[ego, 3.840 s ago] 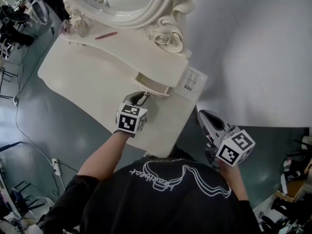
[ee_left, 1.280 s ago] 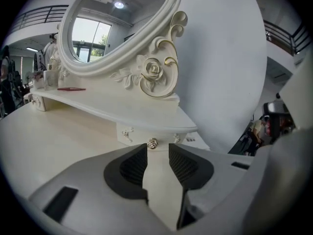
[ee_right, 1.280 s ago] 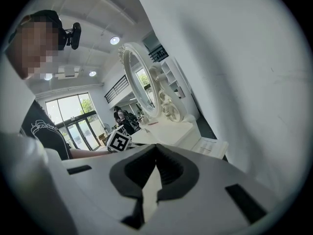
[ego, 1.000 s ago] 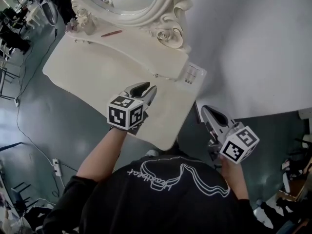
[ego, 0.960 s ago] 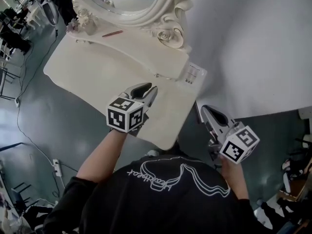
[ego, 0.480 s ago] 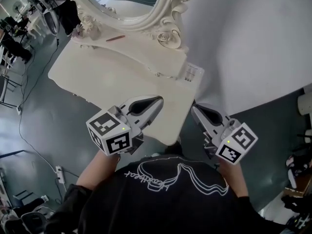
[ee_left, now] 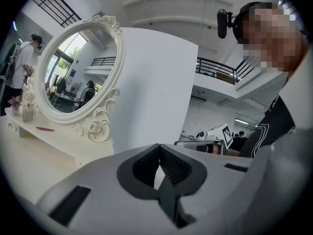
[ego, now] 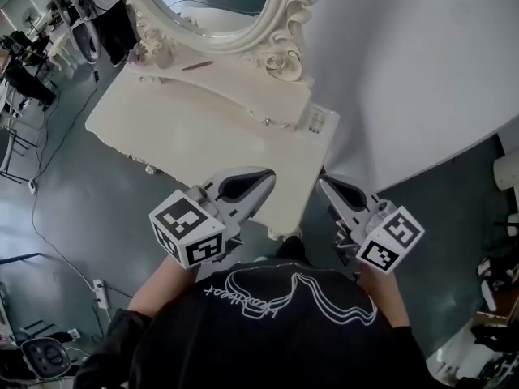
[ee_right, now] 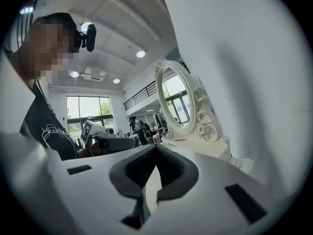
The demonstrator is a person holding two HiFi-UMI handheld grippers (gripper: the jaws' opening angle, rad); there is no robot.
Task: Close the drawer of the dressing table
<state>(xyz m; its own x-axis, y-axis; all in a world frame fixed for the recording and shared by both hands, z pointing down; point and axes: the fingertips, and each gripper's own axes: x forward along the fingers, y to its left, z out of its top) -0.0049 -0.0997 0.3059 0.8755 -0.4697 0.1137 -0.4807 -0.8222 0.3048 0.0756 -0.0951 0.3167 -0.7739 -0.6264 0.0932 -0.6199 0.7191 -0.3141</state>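
Observation:
The white dressing table (ego: 174,128) stands below its oval mirror (ego: 212,6). Its small drawer (ego: 258,120) sits flush in the raised shelf, shut, with its knob showing. My left gripper (ego: 266,177) hovers over the table's near corner, apart from the drawer, jaws shut and empty. My right gripper (ego: 323,183) hangs just off the table's right edge, also shut and empty. In the left gripper view the left gripper (ee_left: 159,147) shows its pads meeting, with the mirror (ee_left: 73,67) beyond. The right gripper (ee_right: 156,147) shows the same closed pads in the right gripper view.
A red pencil-like stick (ego: 197,66) and a small flower vase (ego: 154,49) lie on the shelf. A white ridged box (ego: 319,120) sits at the table's right end. A white wall panel (ego: 405,71) rises behind. Cables (ego: 49,225) run across the floor at left.
The drawer, open at first, is now shut. My left gripper closed its jaws and drew back and up from the table top. The right gripper rose a little.

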